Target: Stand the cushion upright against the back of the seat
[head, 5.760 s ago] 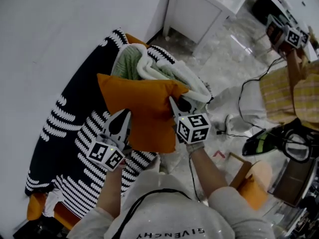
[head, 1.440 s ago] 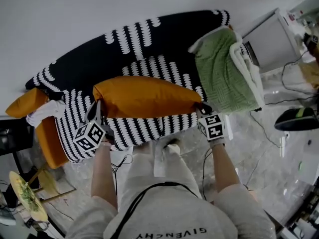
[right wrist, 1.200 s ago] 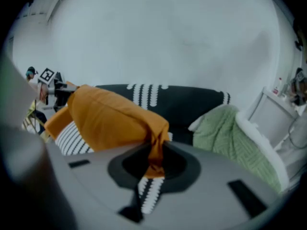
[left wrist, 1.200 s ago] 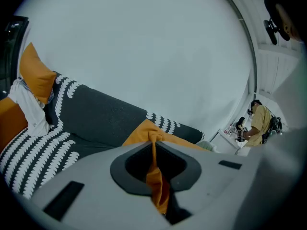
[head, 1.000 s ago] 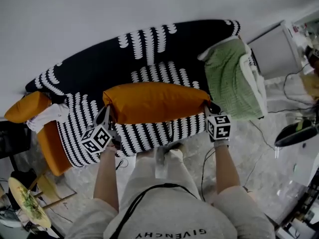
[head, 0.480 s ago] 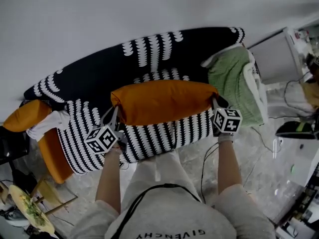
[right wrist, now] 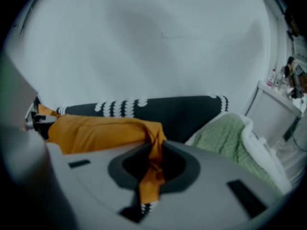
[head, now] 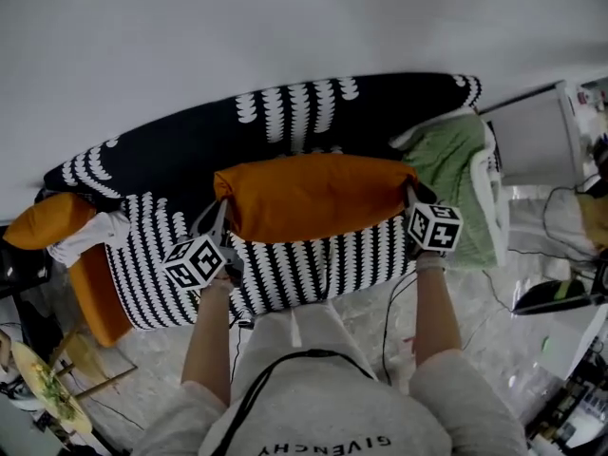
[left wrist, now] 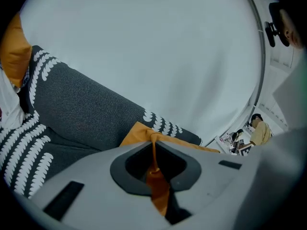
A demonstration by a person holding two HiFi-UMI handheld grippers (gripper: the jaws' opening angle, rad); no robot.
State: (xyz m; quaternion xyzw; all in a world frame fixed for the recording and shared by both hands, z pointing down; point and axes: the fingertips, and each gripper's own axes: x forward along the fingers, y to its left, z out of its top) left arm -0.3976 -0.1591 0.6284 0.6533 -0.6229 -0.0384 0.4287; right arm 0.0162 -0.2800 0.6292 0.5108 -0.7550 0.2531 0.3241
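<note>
An orange cushion [head: 313, 196] hangs stretched between my two grippers above the seat of a black sofa [head: 285, 126] with white patterns. My left gripper [head: 219, 218] is shut on the cushion's left corner, whose fabric [left wrist: 156, 183] is pinched between the jaws. My right gripper [head: 410, 198] is shut on the right corner [right wrist: 152, 169]. The cushion [right wrist: 96, 131] lies lengthwise in front of the sofa's backrest [right wrist: 158, 110], close to it. The backrest [left wrist: 81, 109] rises behind the cushion's edge [left wrist: 144, 133].
A green and white blanket [head: 456, 174] drapes over the sofa's right end [right wrist: 230, 138]. A second orange cushion [head: 43, 221] and white cloth [head: 85, 236] lie at the sofa's left end. A white cabinet [head: 537, 141] stands right. Cables [head: 394, 302] trail on the marble floor.
Both grippers carried the cushion farther from me and a little right, toward the sofa's backrest. Earlier it was held upright near the blanket; it now spans the seat lengthwise.
</note>
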